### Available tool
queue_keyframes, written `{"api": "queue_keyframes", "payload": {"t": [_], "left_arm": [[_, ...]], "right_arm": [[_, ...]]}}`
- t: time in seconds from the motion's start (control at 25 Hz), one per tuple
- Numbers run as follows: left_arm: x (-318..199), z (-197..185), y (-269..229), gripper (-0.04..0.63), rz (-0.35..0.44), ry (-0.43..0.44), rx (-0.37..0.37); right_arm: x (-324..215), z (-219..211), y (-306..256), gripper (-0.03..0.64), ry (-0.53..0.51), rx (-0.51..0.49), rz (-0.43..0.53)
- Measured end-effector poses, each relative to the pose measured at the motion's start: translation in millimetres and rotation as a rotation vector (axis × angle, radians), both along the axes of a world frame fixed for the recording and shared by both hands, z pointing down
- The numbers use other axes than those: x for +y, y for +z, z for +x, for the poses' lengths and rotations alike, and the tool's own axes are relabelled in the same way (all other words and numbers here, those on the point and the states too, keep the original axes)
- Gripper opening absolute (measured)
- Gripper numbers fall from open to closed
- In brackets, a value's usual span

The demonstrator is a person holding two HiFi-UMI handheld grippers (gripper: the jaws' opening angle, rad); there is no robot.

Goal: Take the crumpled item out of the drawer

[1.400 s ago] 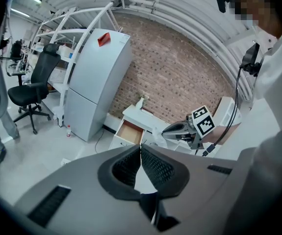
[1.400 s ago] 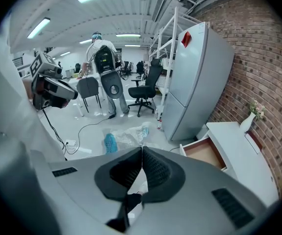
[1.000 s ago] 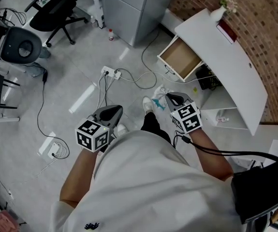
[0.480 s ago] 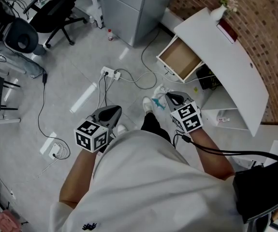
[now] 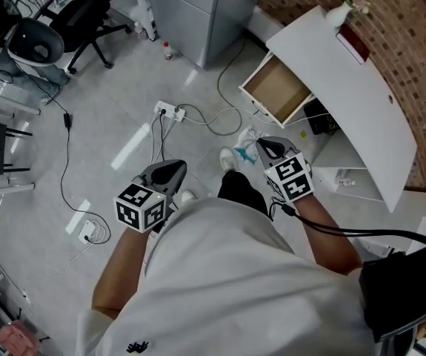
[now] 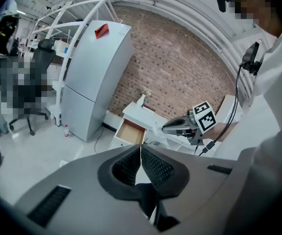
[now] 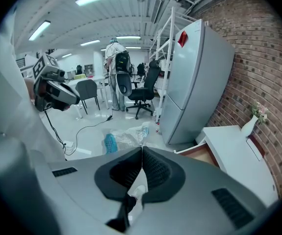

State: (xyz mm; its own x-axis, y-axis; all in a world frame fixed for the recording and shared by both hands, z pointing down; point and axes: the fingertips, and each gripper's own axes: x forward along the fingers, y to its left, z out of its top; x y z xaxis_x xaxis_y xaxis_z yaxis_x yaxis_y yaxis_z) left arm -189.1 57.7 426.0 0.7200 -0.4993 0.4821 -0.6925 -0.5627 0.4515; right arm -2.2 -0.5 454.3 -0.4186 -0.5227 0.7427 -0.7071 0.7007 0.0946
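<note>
Over the floor, near the open drawer, our right hand-held gripper stays pinched shut on the crumpled item, which hangs clear of the drawer. Since a second ago we have only drifted a little, both hands together. Our left hand-held gripper is closed on nothing. The drawer looks bare, so we judge the removal done.
</note>
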Motion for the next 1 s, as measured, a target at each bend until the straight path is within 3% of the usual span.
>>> {"api": "queue_keyframes", "payload": {"t": [0.56,1.0], "left_arm": [[-144.1,107.2,-17.5,0.025,-0.001,0.012,-0.030],[-212.1,185.5,-3.6,0.025,-0.009,0.003,-0.063]], "right_arm": [[-130.9,95.9,7.1,0.031,-0.029,-0.003,-0.027],[-195.1,164.9,34.3,0.031,-0.048,-0.039,-0.055]]}}
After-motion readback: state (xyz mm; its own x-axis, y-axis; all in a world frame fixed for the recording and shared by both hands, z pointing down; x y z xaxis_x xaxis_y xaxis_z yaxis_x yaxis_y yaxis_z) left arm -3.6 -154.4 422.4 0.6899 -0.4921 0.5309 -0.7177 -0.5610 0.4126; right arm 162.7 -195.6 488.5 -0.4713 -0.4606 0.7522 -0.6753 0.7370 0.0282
